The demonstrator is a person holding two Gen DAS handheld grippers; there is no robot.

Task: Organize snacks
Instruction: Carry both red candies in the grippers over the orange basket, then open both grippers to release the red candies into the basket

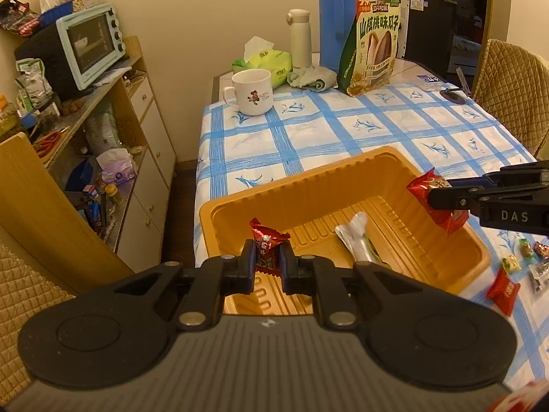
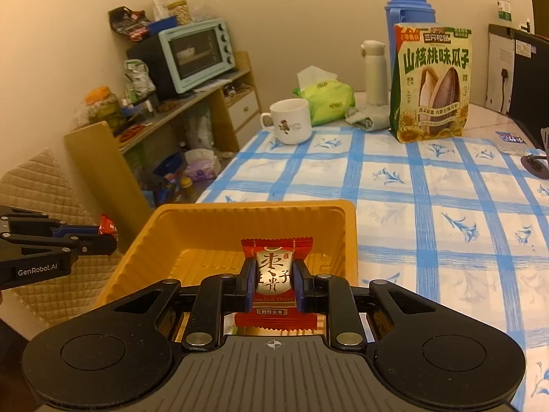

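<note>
The left gripper (image 1: 267,263) is closed on a dark red candy (image 1: 266,244) and holds it over the near-left part of the orange tray (image 1: 308,185). The candy stands up between the two fingers, and its twisted top rises above them.

The right gripper (image 2: 273,283) is clamped on a red date candy (image 2: 274,274) with a silver label; the wrapper is flat and faces the camera. In the left wrist view this gripper (image 1: 434,195) comes in from the right and holds the same candy (image 1: 437,202) above the right wall of the tray. In the right wrist view the left gripper (image 2: 111,235) shows at the left edge with its candy (image 2: 107,228) at the fingertips.

The tray sits on the table (image 1: 343,130) at its near-left corner, on a blue checked cloth. Inside the tray lies one snack — a long silver-white packet (image 1: 355,237), tilted, near the right side of the floor.

On the cloth to the right of the tray, near the table's right edge, lie loose snacks: a red packet (image 1: 503,291), a small green one (image 1: 511,263), and a few others too small to identify.

At the far end of the table stand a white mug (image 1: 250,92), a tissue pack (image 1: 264,63), a white bottle (image 1: 300,37), a blue thermos (image 1: 339,17) and a big seed bag (image 1: 372,46).
</note>
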